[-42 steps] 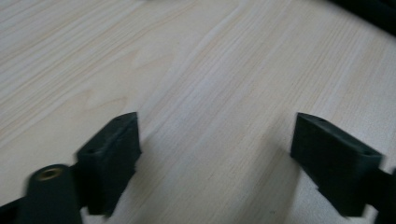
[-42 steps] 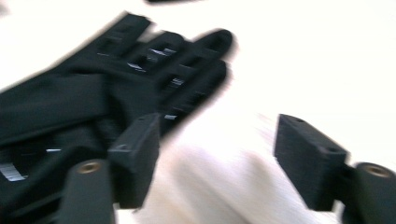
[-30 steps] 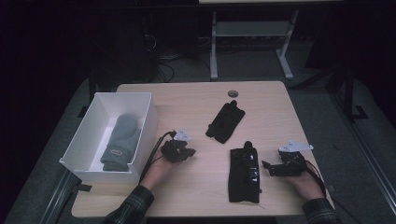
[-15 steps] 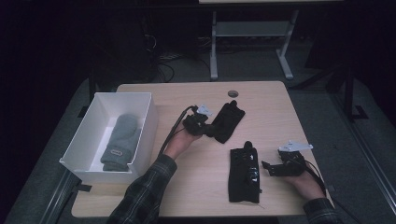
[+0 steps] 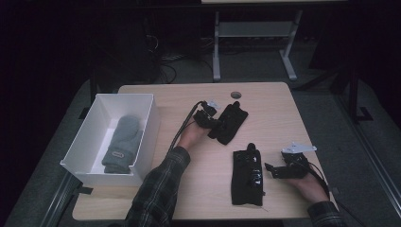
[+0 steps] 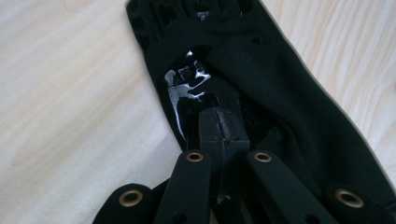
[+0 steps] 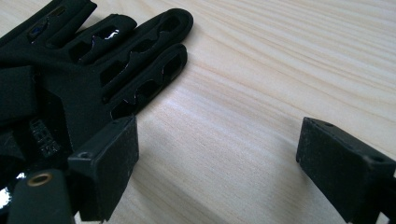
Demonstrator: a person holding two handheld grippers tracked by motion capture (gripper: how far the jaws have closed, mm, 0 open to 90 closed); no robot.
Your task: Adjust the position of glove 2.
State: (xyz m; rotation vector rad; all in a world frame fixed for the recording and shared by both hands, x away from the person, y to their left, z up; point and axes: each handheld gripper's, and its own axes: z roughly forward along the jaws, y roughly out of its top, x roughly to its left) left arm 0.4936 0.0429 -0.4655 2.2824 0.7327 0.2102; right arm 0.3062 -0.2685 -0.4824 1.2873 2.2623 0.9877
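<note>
Left gripper view: left gripper (image 6: pixel 223 135) jaws pressed together, tips on black glove (image 6: pixel 280 93); right gripper (image 7: pixel 219 158) spread.

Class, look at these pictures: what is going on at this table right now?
A person works two handheld grippers at a wooden table. The left gripper is shut on the far black glove. The right gripper rests open beside the near black glove, not holding it. A grey mitten lies in the white box at the left.

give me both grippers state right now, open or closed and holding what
left gripper: closed, jaws together on the far black glove.
right gripper: open, nothing between the jaws, beside the near black glove.
</note>
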